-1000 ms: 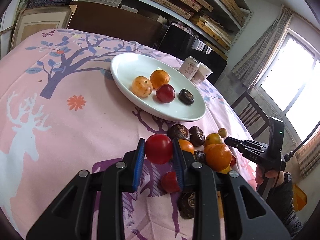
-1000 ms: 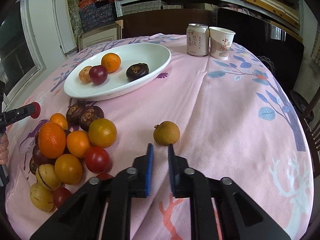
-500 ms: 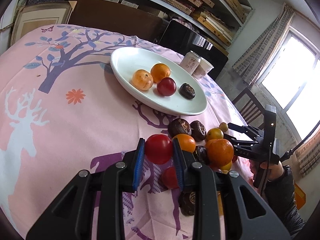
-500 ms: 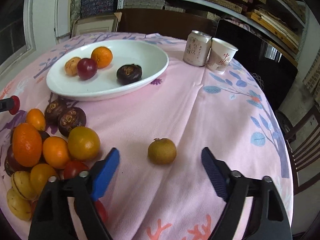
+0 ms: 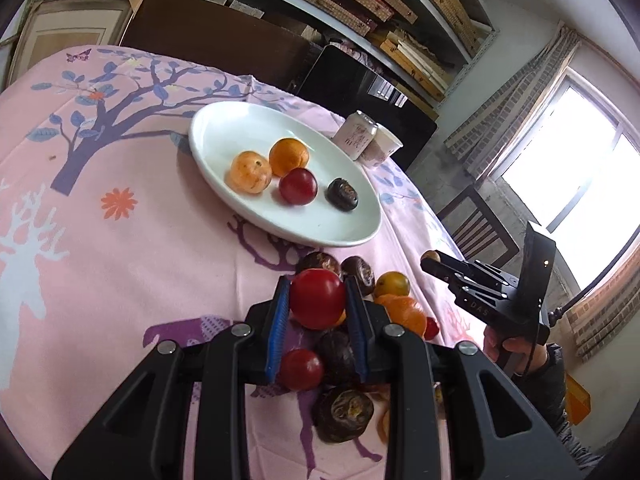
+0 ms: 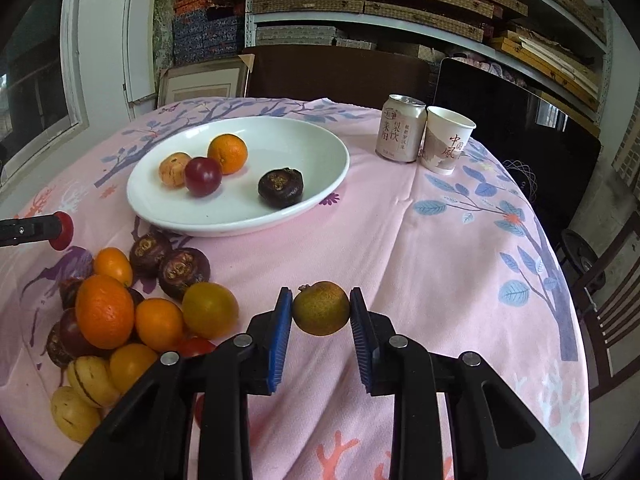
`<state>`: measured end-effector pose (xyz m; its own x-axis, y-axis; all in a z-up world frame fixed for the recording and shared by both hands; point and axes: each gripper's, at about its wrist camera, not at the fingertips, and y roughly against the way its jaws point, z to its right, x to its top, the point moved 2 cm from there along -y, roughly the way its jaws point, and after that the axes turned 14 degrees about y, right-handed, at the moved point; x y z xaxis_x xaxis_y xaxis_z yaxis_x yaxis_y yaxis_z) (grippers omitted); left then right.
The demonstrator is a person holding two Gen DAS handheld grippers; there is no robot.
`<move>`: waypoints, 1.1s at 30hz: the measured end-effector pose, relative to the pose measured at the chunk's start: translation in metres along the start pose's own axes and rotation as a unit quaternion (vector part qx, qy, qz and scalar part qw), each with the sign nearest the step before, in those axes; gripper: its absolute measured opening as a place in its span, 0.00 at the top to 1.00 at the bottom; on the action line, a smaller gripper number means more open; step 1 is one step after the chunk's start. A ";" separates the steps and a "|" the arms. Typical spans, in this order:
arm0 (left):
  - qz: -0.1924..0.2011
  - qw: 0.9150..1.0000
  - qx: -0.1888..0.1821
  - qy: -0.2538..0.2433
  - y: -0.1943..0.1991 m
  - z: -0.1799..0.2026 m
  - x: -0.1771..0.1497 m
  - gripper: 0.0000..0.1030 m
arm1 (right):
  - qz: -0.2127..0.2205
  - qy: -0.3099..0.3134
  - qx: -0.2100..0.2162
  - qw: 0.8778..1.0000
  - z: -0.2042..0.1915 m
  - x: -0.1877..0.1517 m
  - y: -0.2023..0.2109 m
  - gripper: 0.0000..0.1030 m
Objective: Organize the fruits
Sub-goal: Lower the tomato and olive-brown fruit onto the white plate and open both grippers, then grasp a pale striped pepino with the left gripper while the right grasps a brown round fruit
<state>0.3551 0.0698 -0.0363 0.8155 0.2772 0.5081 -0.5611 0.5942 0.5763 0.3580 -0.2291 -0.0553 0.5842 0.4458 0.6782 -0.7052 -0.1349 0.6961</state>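
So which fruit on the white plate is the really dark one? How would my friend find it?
Find the big white plate on the pink tablecloth. Four fruits sit in it: three huddle together, and the dark fruit lies apart, nearest the drink can. It alone is blackish-brown and wrinkly, with a tan patch on top.
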 end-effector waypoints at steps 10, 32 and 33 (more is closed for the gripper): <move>0.005 1.000 0.004 -0.003 -0.057 0.042 0.065 0.74 | 0.053 0.007 0.091 0.994 -0.015 0.079 -0.020 0.72; 0.003 0.997 0.082 0.002 -0.086 0.043 0.072 0.04 | 0.038 0.008 0.095 0.995 -0.012 0.073 -0.043 0.14; 0.006 0.997 0.081 -0.003 -0.084 0.044 0.072 0.04 | 0.039 0.011 0.089 0.995 -0.011 0.072 -0.040 0.13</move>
<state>0.4543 0.0070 -0.0201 0.8078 0.2783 0.5196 -0.5869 0.4614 0.6653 0.4242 -0.1815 -0.0370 0.5204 0.4460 0.7282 -0.6651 -0.3232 0.6732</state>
